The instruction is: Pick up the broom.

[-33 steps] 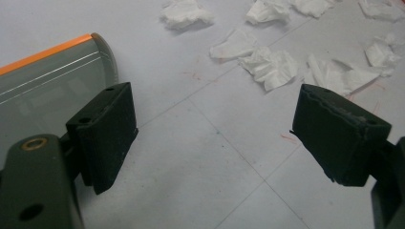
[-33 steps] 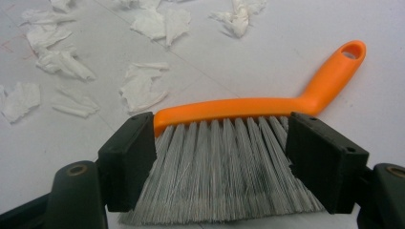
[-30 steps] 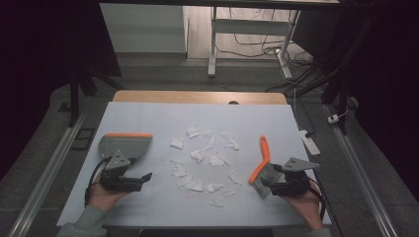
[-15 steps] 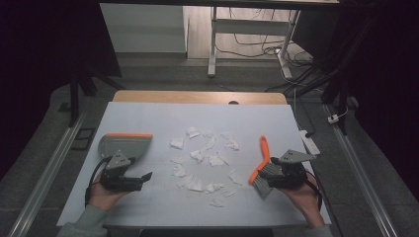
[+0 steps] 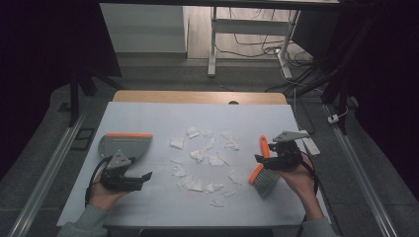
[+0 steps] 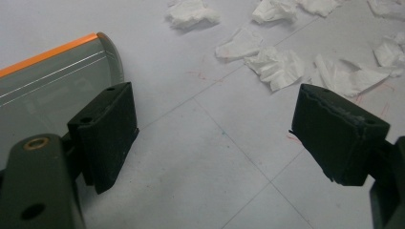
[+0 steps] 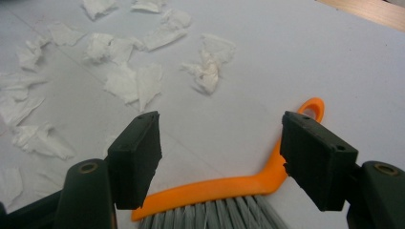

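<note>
Brush (image 5: 262, 170) flat, handle pointing away, right gripper (image 7: 219, 157) jaws apart astride it, narrowing

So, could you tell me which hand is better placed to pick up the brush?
The right. Its gripper hangs open directly over the brush, jaws either side of the orange handle. The left gripper sits across the table by the dustpan.
</note>
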Motion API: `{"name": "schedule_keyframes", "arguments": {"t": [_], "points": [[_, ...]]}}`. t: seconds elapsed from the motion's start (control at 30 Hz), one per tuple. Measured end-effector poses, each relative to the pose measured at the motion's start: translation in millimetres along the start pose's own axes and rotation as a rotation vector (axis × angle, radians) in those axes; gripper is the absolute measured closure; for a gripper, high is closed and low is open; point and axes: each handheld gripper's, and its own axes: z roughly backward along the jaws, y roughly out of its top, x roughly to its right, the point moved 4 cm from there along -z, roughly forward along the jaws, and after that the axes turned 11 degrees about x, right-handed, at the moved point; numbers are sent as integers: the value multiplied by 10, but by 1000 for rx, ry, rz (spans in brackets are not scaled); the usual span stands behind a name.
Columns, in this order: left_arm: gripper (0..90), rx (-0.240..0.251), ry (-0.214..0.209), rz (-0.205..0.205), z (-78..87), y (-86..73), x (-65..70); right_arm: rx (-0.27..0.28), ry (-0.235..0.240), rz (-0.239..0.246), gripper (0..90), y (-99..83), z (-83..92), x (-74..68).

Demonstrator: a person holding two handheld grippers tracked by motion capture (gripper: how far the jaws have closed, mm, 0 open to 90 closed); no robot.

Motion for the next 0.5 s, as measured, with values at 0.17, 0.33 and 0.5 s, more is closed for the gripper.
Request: {"name": "schedule_keyframes", "arguments": {"t": [0.17, 0.33, 0.5], "points": [[167, 0, 2, 1, 0, 0, -3, -35, -8, -6, 319, 94, -65, 82], [167, -2, 4, 2, 0, -2, -1, -90, -2, -33, 321, 151, -191, 172], [167, -1, 3, -1, 0, -2, 5, -182, -19, -70, 321, 118, -341, 273]]}}
